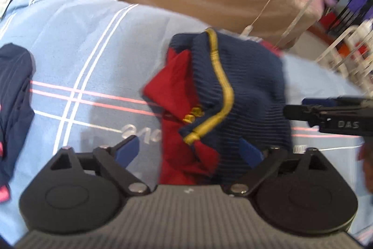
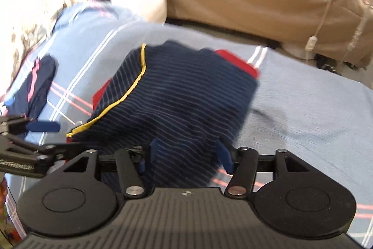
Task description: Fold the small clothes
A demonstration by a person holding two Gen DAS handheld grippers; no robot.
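Navy striped garment [image 1: 244, 90], red lining and yellow trim, lies bunched mid-bed on blue bedsheet [image 1: 88, 43]. Left gripper [image 1: 190, 148] spread, straddling hem at 6 o'clock; right gripper [image 2: 186, 153] spread over near edge. Judgement: pinch both corners evenly, lift, fold toward 12 o'clock. Second navy garment [image 2: 39, 81] at 9 o'clock.

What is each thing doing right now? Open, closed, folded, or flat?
Left gripper: open, fingers either side of the garment's edge.
Right gripper: open, fingers apart over the striped cloth.
Navy striped garment: bunched on the bed, red inside showing, not neatly folded.
Dark navy garment with pink trim: lying crumpled, off to the side.
Blue bedsheet: spread out flat.
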